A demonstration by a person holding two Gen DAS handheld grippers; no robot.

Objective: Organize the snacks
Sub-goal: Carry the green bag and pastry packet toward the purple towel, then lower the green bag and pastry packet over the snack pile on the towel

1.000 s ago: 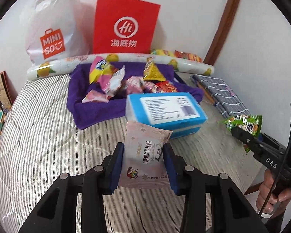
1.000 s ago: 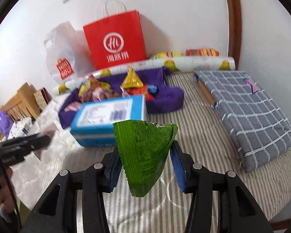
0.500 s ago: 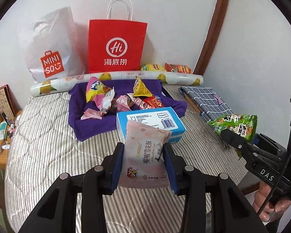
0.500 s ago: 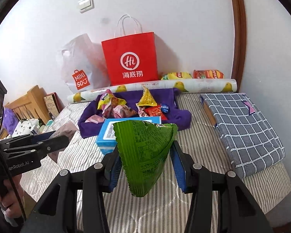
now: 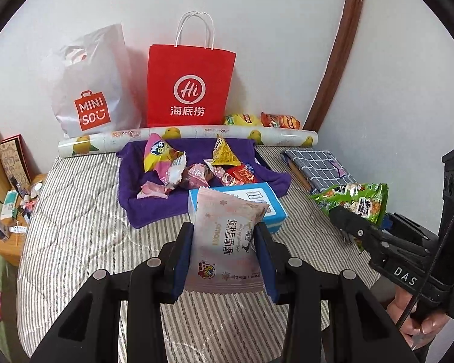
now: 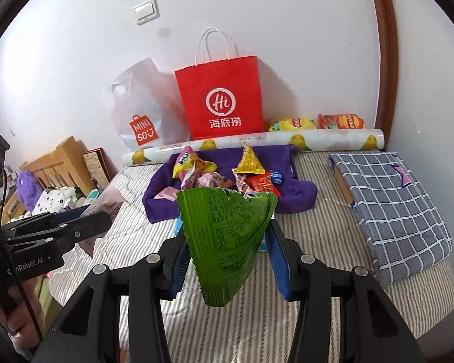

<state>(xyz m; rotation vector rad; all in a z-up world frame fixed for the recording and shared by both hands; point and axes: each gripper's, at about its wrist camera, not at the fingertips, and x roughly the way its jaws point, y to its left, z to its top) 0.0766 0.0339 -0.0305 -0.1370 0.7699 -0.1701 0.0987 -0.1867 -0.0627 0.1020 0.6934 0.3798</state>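
Observation:
My left gripper (image 5: 224, 251) is shut on a pale pink snack packet (image 5: 227, 242), held upright above the striped bed. In the right wrist view my right gripper (image 6: 227, 254) is shut on a green triangular snack bag (image 6: 227, 236); the same bag (image 5: 360, 202) shows at the right of the left wrist view. Beyond both lies a purple cloth (image 5: 154, 205) piled with several loose snacks (image 5: 190, 172), and a blue box (image 5: 272, 208) sits at its near edge, partly hidden by the pink packet.
A red paper bag (image 5: 190, 87) and a white plastic bag (image 5: 90, 84) lean on the wall behind a fruit-print roll (image 5: 184, 136). Two chip bags (image 6: 317, 122) lie behind the roll. A grey checked folded cloth (image 6: 390, 205) is on the right. Clutter (image 5: 12, 205) lines the bed's left side.
Both grippers have risen and drawn back from the bed with their packets still held; the cloth, box and bags now look smaller and farther off.

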